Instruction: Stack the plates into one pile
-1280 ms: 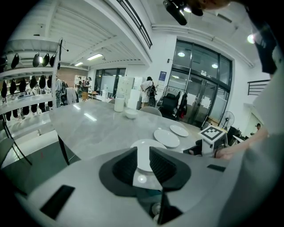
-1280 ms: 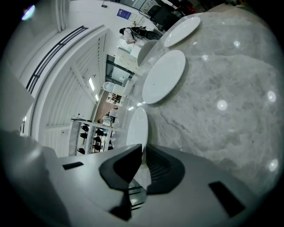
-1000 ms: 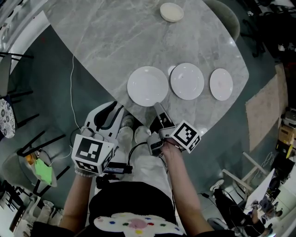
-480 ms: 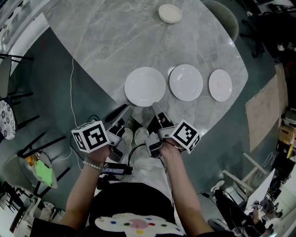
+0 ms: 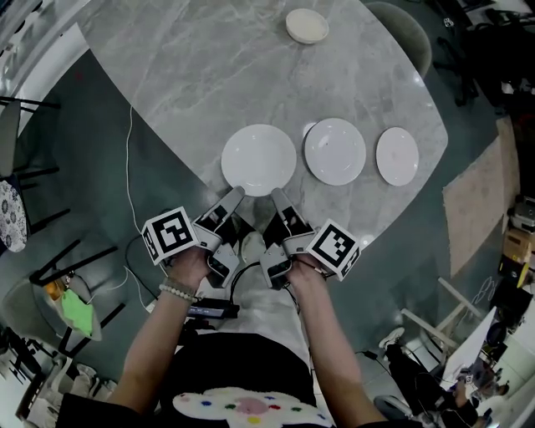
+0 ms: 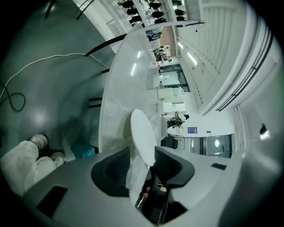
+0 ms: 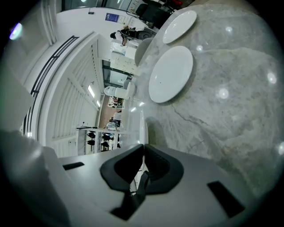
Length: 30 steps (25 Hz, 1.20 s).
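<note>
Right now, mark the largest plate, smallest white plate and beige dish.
largest plate (image 5: 259, 160), head view, its centre.
smallest white plate (image 5: 397, 156), head view, its centre.
beige dish (image 5: 307, 25), head view, its centre.

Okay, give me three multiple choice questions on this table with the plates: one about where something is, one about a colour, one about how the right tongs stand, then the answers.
1. In the head view, where in the row of white plates does the largest plate lie?
A. left end
B. middle
C. right end

2. What colour is the small dish alone at the far side of the table?
A. red
B. cream
C. black

3. How do the jaws of the right tongs stand?
A. wide apart
B. together
C. outside every view

Answers:
1 A: the largest plate sits at the row's left end.
2 B: the small dish looks cream, duller than the white plates.
3 B: the right gripper view shows the two pads meeting.
</note>
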Each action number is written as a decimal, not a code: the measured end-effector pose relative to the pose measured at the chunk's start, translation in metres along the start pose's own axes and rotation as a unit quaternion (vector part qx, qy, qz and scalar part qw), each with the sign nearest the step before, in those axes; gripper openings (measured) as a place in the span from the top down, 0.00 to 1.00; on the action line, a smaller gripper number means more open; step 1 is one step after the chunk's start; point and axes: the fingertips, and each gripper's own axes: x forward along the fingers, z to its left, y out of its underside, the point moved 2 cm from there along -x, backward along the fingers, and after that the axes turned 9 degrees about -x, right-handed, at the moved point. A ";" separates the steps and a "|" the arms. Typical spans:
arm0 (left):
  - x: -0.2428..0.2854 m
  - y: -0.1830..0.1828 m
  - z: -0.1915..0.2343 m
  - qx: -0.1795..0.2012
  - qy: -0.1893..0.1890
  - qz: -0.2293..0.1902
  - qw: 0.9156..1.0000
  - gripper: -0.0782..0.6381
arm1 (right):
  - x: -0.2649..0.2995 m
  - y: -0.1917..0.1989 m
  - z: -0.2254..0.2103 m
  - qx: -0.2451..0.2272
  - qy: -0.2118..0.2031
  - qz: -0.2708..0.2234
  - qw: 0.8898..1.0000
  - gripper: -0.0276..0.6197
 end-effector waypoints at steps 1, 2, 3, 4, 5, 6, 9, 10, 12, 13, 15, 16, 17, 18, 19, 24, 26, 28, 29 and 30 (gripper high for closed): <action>0.001 0.000 0.001 -0.007 0.001 -0.002 1.000 0.66 | 0.000 0.000 0.000 0.002 -0.001 0.001 1.000 0.93; 0.003 0.000 0.002 -0.012 0.001 -0.004 1.000 0.66 | 0.000 0.001 0.000 0.003 -0.001 0.002 1.000 0.93; 0.005 0.000 0.003 -0.017 0.002 -0.005 1.000 0.66 | 0.000 0.001 0.000 0.004 -0.002 0.003 1.000 0.93; 0.007 -0.001 0.003 -0.021 0.002 -0.007 1.000 0.66 | 0.000 0.001 -0.001 0.004 -0.002 0.005 1.000 0.93; 0.009 -0.002 0.004 -0.023 0.002 -0.007 1.000 0.66 | 0.001 0.001 -0.002 0.003 -0.002 0.006 1.000 0.93; 0.012 -0.002 0.005 -0.022 0.002 -0.007 1.000 0.66 | 0.002 0.000 -0.002 0.004 -0.002 0.007 1.000 0.93; 0.017 -0.002 0.007 -0.020 -0.002 -0.004 1.000 0.67 | 0.003 0.001 -0.003 0.006 -0.003 0.008 1.000 0.93; 0.018 -0.002 0.008 -0.022 -0.003 -0.005 1.000 0.67 | 0.003 0.001 -0.004 0.007 -0.002 0.009 1.000 0.93; 0.020 -0.003 0.011 -0.023 -0.008 -0.010 1.000 0.71 | 0.003 0.001 -0.005 0.007 0.000 0.011 1.000 0.93; 0.020 -0.004 0.011 -0.021 -0.011 -0.012 1.000 0.76 | 0.003 0.001 -0.005 0.006 0.001 0.012 1.000 0.93; 0.020 -0.004 0.011 -0.019 -0.013 -0.016 1.000 0.80 | 0.003 0.002 -0.007 0.007 0.004 0.014 1.000 0.93; 0.020 -0.004 0.011 -0.019 -0.011 -0.017 1.000 0.80 | 0.002 0.002 -0.008 0.007 0.006 0.015 1.000 0.93; 0.020 -0.004 0.010 -0.020 -0.007 -0.019 1.000 0.81 | 0.002 0.003 -0.010 0.008 0.008 0.017 1.000 0.93; 0.019 -0.004 0.009 -0.022 -0.002 -0.022 1.000 0.81 | 0.002 0.003 -0.011 0.008 0.010 0.017 1.000 0.93; 0.019 -0.004 0.008 -0.024 0.004 -0.024 0.999 0.83 | 0.002 0.003 -0.012 0.008 0.010 0.018 1.000 0.92; 0.024 -0.002 0.001 -0.039 0.037 -0.024 0.998 0.86 | 0.003 0.006 -0.020 0.017 0.007 0.015 1.000 0.91; 0.023 -0.003 0.005 -0.030 0.028 -0.022 0.999 0.86 | 0.004 0.006 -0.022 0.020 0.006 0.015 1.000 0.91; 0.023 -0.002 0.003 -0.034 0.036 -0.022 0.999 0.86 | 0.005 0.006 -0.023 0.022 0.004 0.016 1.000 0.90; 0.023 -0.002 0.002 -0.034 0.040 -0.021 0.998 0.86 | 0.005 0.006 -0.023 0.022 0.002 0.017 1.000 0.90; 0.023 -0.002 0.001 -0.035 0.043 -0.021 0.998 0.86 | 0.006 0.006 -0.023 0.022 0.000 0.017 1.000 0.90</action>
